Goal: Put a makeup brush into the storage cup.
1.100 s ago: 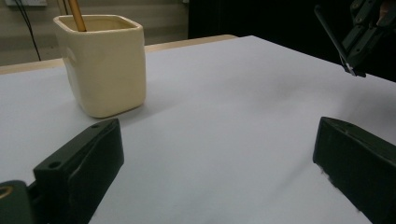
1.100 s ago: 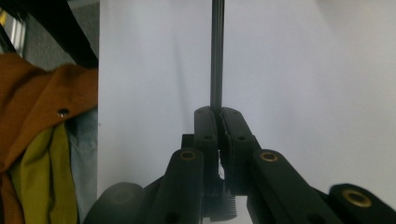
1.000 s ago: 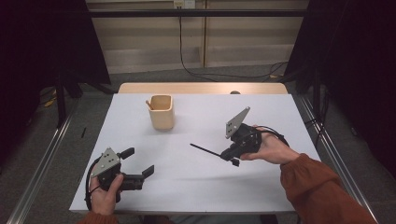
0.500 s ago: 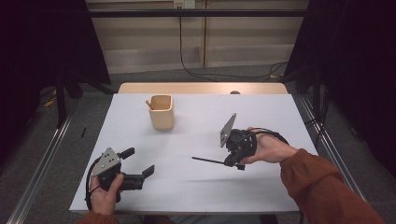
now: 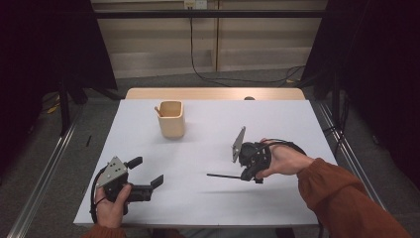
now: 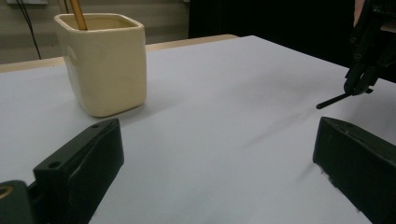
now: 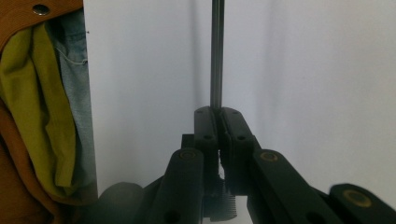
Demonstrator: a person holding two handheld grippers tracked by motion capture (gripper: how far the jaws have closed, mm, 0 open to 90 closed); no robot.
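Since earlier, the right gripper [image 5: 243,175] has dropped nearer, jaws clamped on a thin dark rod [image 5: 223,175] right of centre; left gripper [image 5: 146,174] gapes idle. Best tilt it upright before reaching the far-left cup [image 5: 171,119]

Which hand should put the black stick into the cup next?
Right. The right gripper is already shut on the black stick, while the left gripper rests open near the table's front edge, holding nothing. The cup stands upright between them.
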